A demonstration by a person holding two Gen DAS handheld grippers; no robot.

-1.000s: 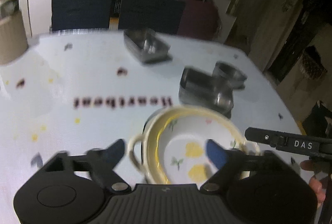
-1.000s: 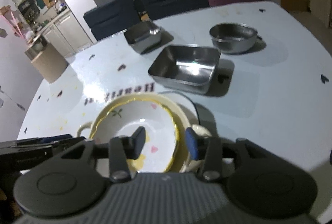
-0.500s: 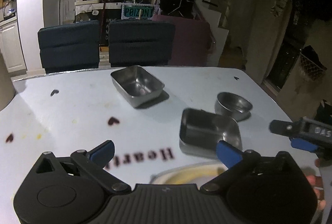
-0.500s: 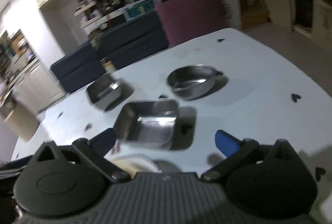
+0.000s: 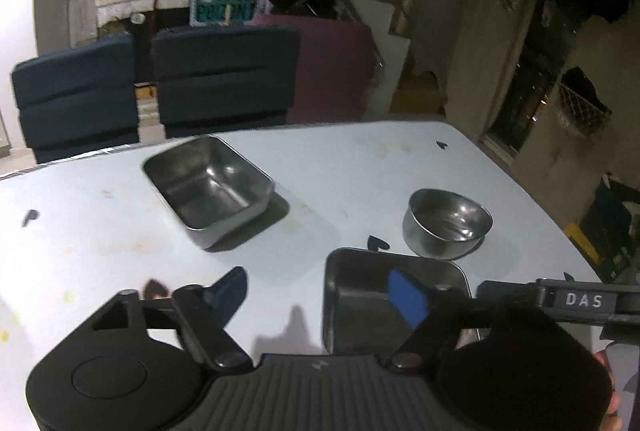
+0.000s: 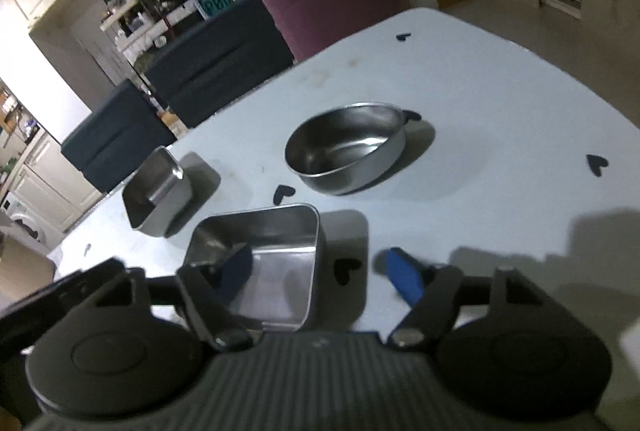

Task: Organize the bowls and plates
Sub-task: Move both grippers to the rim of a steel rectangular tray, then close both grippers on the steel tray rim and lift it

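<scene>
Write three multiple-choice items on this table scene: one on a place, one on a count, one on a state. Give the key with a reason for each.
1. Which dish lies nearest the right gripper?
A. the round steel bowl
B. the near rectangular steel tray
C. the far rectangular steel tray

2. How many steel dishes stand on the table?
A. two
B. three
C. five

3. How do the jaws of the left gripper stand?
A. apart, nothing between the pads
B. clamped on a tray's wall
C. fully shut on nothing

Key: 1 B, that tray sits just ahead of the fingers, its right wall between them. 2 B, two rectangular trays and one round bowl. 3 A, a wide gap of bare table shows between the blue pads.
</scene>
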